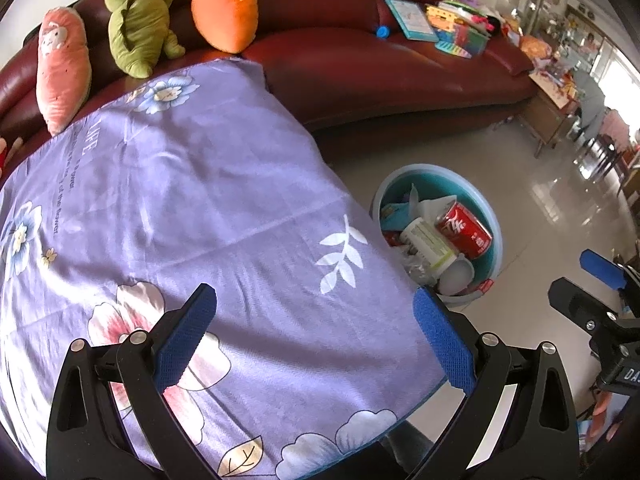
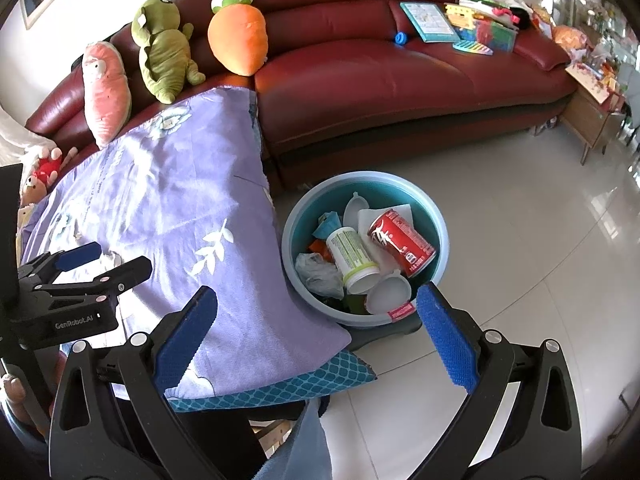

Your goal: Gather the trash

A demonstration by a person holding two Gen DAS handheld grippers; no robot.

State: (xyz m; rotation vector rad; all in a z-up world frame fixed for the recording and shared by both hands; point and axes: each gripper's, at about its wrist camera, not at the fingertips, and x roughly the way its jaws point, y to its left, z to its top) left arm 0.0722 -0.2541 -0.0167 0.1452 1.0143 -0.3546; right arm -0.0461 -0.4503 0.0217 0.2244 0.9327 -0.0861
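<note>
Plush toys sit along the back of the dark red leather sofa [image 2: 360, 76]: a pink carrot-shaped cushion [image 2: 106, 94], a green stuffed frog [image 2: 164, 50] and an orange carrot plush [image 2: 238, 38]. Below them a purple floral cloth [image 1: 192, 200] covers the bench, and nothing lies on the cloth in either view. The left gripper [image 1: 316, 336] hovers over the cloth's near part, its blue-padded jaws spread wide and holding nothing; in the right wrist view it shows at the left edge [image 2: 102, 260], also parted. Just beside the bench's right edge, on the pale tiled floor [image 2: 520, 280], stands a round teal plastic basin [image 2: 440, 224] that holds the trash: a crumpled clear plastic bag [image 2: 318, 274], a white bottle with a green label [image 2: 352, 254] lying on its side, a red drink can [image 2: 400, 242] tilted against white paper, and a white round lid [image 2: 388, 292]. The right gripper [image 2: 316, 336] hangs near the basin's front rim, jaws wide apart and empty. Farther right, colourful toys and a book [image 2: 430, 22] clutter the sofa's far seat.
</note>
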